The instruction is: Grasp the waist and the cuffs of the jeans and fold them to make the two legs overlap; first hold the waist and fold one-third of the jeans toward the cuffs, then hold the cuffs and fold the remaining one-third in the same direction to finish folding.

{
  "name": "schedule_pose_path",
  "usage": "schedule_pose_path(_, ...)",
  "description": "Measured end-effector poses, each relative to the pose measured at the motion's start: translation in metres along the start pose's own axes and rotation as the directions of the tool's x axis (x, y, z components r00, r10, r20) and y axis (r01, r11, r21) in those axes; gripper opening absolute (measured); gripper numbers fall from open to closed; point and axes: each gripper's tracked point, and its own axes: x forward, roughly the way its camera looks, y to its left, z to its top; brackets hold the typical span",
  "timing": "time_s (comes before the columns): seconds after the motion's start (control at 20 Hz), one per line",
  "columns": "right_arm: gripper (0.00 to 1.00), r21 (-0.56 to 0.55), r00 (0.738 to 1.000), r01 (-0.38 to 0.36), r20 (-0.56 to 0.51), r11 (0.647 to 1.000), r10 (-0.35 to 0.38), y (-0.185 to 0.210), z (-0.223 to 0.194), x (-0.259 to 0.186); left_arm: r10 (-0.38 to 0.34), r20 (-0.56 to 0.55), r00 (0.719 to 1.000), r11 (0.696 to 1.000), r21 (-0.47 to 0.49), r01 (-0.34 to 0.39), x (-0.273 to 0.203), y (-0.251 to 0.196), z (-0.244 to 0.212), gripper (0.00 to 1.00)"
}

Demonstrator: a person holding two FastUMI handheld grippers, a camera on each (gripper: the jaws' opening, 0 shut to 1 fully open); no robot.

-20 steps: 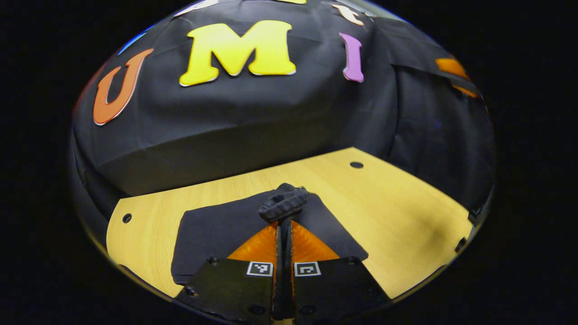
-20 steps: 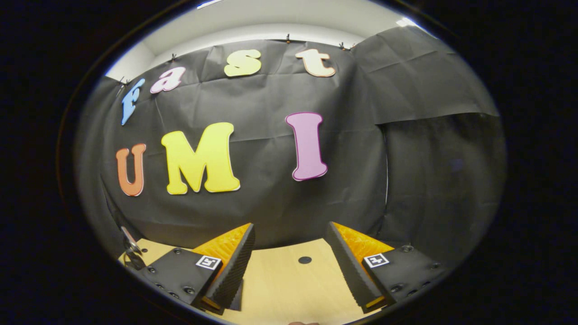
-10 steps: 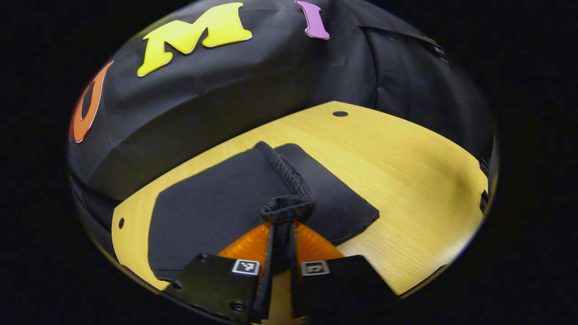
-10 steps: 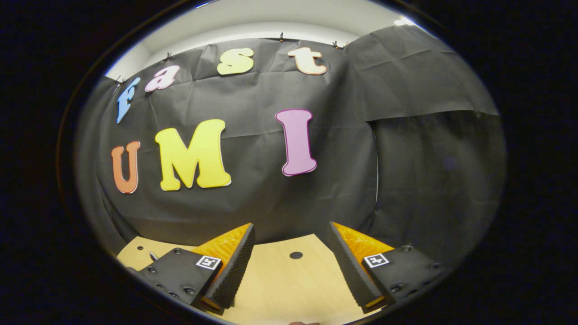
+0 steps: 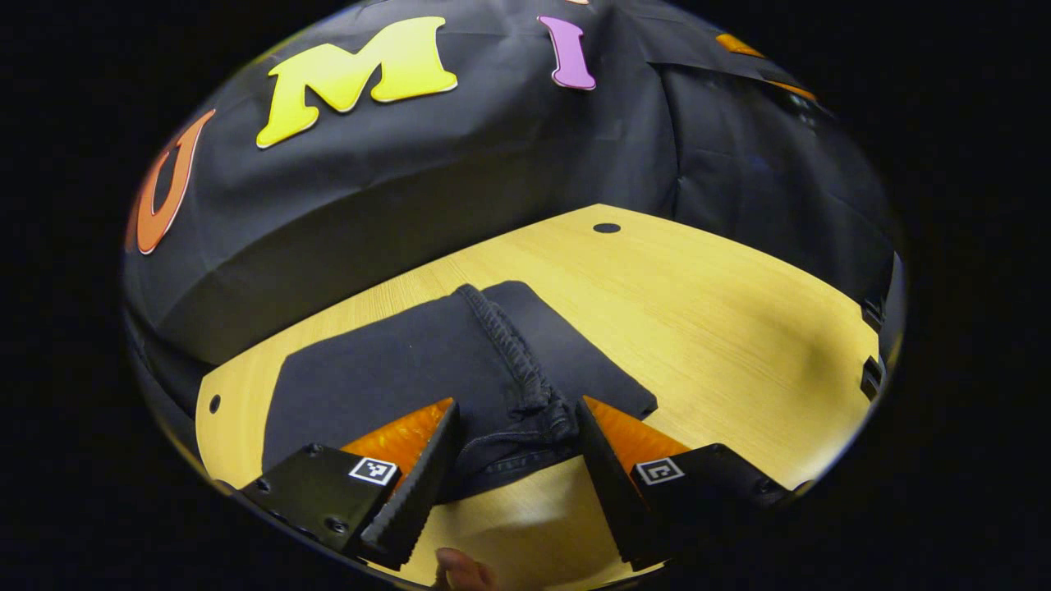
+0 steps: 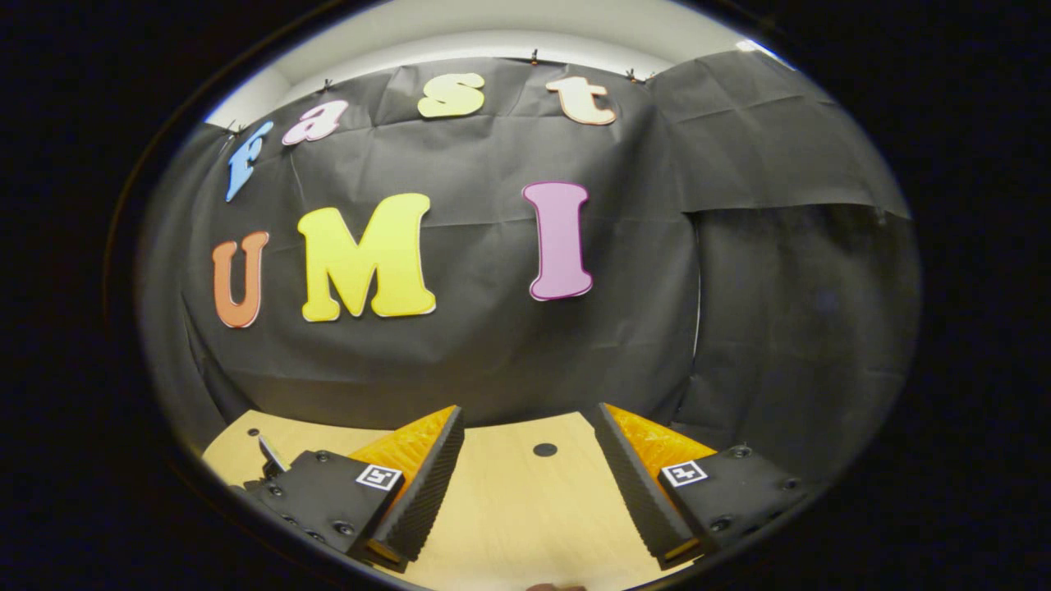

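Pale wooden table [image 5: 722,328], black cloth wall [image 6: 493,353], folded jeans [image 5: 394,369]

Left gripper [image 5: 513,460] jaws spread over folded jeans [image 5: 394,373].

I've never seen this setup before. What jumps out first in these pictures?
Dark folded jeans lie on a yellow wooden table, a thick seam running up their middle. The left gripper stands open around their near edge. The right gripper hangs open over bare table.
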Motion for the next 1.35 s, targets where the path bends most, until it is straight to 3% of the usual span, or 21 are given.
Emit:
schedule_pose_path(0.05, 0.94, 0.002, 1.000, -0.012, 0.000, 1.000, 0.012, 0.007, 0.000, 0.002, 0.007, 0.026, 1.000, 1.000, -0.007, -0.006, -0.008, 0.003, 0.010, 0.90)
schedule_pose_path(0.2, 0.94, 0.010, 0.998, -0.066, -0.005, 0.998, 0.066, 0.039, -0.004, 0.011, 0.069, 0.139, 0.988, 0.996, -0.058, -0.061, -0.044, 0.031, 0.058, 0.90)
schedule_pose_path(0.3, 0.94, 0.018, 0.994, -0.106, -0.010, 0.994, 0.106, 0.063, -0.008, 0.018, 0.130, 0.214, 0.968, 0.988, -0.114, -0.107, -0.074, 0.054, 0.085, 0.93)
schedule_pose_path(0.35, 0.99, 0.022, 0.991, -0.130, -0.010, 0.991, 0.130, 0.076, -0.008, 0.020, 0.152, 0.246, 0.957, 0.983, -0.137, -0.121, -0.088, 0.065, 0.097, 0.95)
schedule_pose_path(0.4, 0.94, 0.022, 0.988, -0.152, -0.008, 0.988, 0.152, 0.090, -0.008, 0.021, 0.183, 0.275, 0.944, 0.978, -0.152, -0.146, -0.102, 0.080, 0.109, 0.99)
schedule_pose_path(0.55, 0.94, 0.033, 0.977, -0.211, -0.002, 0.977, 0.211, 0.126, -0.006, 0.027, 0.269, 0.342, 0.900, 0.956, -0.206, -0.208, -0.132, 0.117, 0.131, 0.99)
schedule_pose_path(0.6, 1.00, 0.037, 0.974, -0.227, 0.000, 0.973, 0.227, 0.137, -0.005, 0.028, 0.289, 0.358, 0.888, 0.949, -0.231, -0.215, -0.141, 0.127, 0.138, 0.99)
schedule_pose_path(0.7, 0.94, 0.053, 0.962, -0.273, 0.007, 0.960, 0.273, 0.162, -0.002, 0.028, 0.331, 0.390, 0.859, 0.933, -0.271, -0.237, -0.159, 0.145, 0.149, 0.99)
schedule_pose_path(0.85, 1.00, 0.062, 0.951, -0.309, 0.030, 0.949, 0.308, 0.187, 0.009, 0.027, 0.392, 0.422, 0.818, 0.910, -0.310, -0.276, -0.185, 0.165, 0.168, 0.99)
schedule_pose_path(0.9, 1.00, 0.061, 0.947, -0.322, 0.036, 0.945, 0.320, 0.195, 0.013, 0.024, 0.402, 0.431, 0.808, 0.905, -0.323, -0.278, -0.192, 0.171, 0.174, 0.99)
schedule_pose_path(0.95, 0.94, 0.058, 0.944, -0.330, 0.042, 0.942, 0.328, 0.201, 0.015, 0.024, 0.413, 0.434, 0.800, 0.900, -0.331, -0.284, -0.198, 0.176, 0.177, 0.99)
schedule_pose_path(1.1, 0.94, 0.059, 0.941, -0.337, 0.059, 0.940, 0.334, 0.210, 0.025, 0.022, 0.463, 0.440, 0.769, 0.878, -0.347, -0.330, -0.212, 0.190, 0.182, 0.99)
schedule_pose_path(1.25, 0.94, 0.057, 0.938, -0.344, 0.075, 0.937, 0.340, 0.217, 0.032, 0.017, 0.475, 0.450, 0.756, 0.870, -0.370, -0.326, -0.220, 0.193, 0.187, 0.99)
schedule_pose_path(1.35, 0.94, 0.047, 0.934, -0.352, 0.083, 0.935, 0.348, 0.221, 0.034, 0.015, 0.480, 0.452, 0.752, 0.868, -0.371, -0.331, -0.223, 0.195, 0.187, 0.94)
